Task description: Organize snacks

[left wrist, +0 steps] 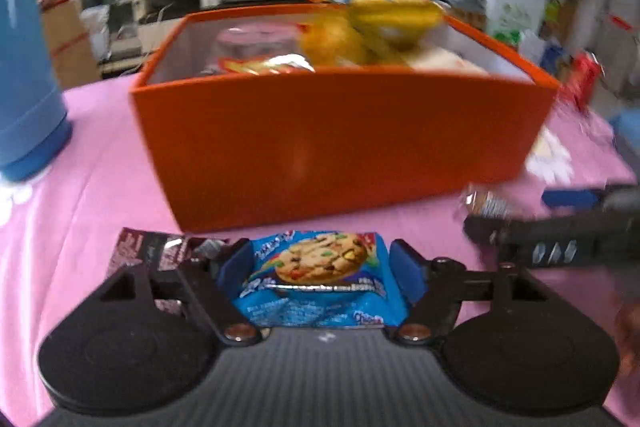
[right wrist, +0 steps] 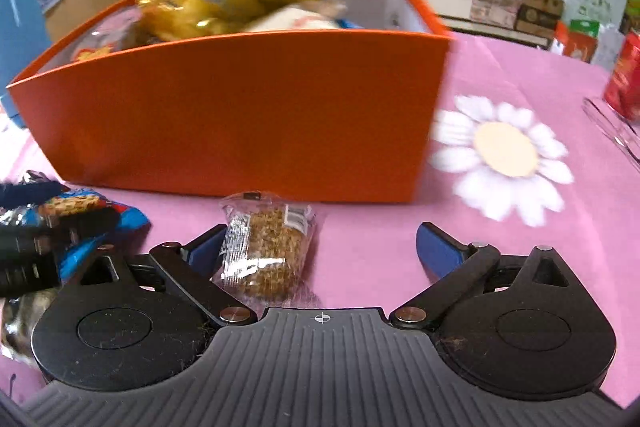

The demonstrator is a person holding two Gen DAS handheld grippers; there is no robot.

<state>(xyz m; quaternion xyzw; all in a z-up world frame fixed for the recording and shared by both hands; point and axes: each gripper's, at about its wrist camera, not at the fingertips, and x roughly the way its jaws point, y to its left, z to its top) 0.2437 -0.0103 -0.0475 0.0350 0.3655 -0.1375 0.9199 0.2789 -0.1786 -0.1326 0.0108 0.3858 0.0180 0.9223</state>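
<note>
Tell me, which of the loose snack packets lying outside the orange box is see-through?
The grain bar packet, lying between the right gripper's open fingers. Its clear wrapper shows the brown bar inside, while the cookie packet is printed blue and the dark packet is opaque.

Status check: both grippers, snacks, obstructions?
Left gripper shut on cookie pack. Right gripper open, grain bar between jaws. Orange box ahead, nothing blocking.

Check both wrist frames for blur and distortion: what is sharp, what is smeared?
Left wrist: cookie pack between the pads is sharp; orange box and the room behind are motion-smeared. Right wrist: granola bar is fairly crisp; the yellow bags in the box are streaked. Both views: fisheye bows the box's edges.
</note>
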